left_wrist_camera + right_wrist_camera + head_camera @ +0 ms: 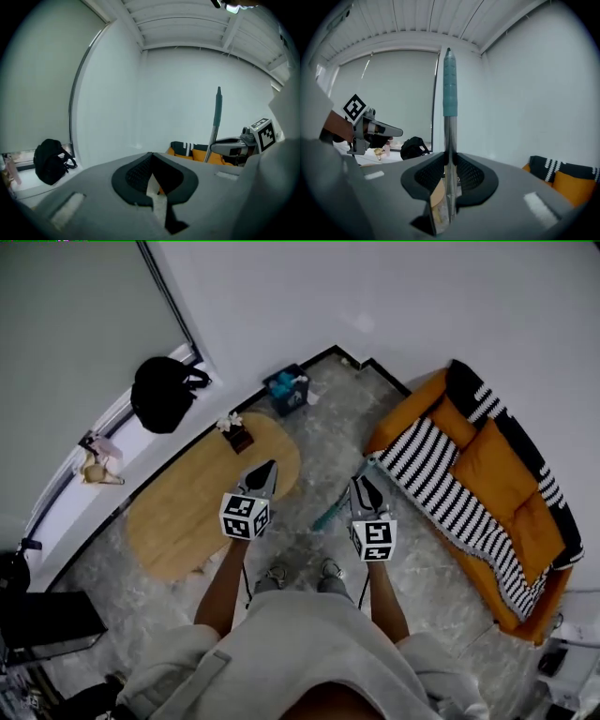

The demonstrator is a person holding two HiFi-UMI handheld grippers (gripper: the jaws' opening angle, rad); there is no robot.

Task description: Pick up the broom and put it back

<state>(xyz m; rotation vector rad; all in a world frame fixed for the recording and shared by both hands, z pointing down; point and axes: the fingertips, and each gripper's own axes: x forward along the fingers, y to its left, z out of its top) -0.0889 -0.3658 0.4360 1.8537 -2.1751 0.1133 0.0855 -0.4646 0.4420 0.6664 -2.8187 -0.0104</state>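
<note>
The broom [330,512] has a metal pole and a teal grip, and it stands upright between my two grippers. My right gripper [364,486] is shut on the pole. In the right gripper view the pole [449,93] rises straight up out of the closed jaws [450,157]. My left gripper [265,472] is held to the left of the broom, apart from it, its jaws shut with nothing in them [152,155]. From the left gripper view I see the broom [217,112] and the right gripper [229,146] holding it.
An oval wooden table [187,512] lies to the left, with a small potted plant [234,432] on its far end. An orange sofa with a striped blanket [487,474] is to the right. A black backpack [161,395] sits on the window sill, and a blue bin [286,390] stands by the wall.
</note>
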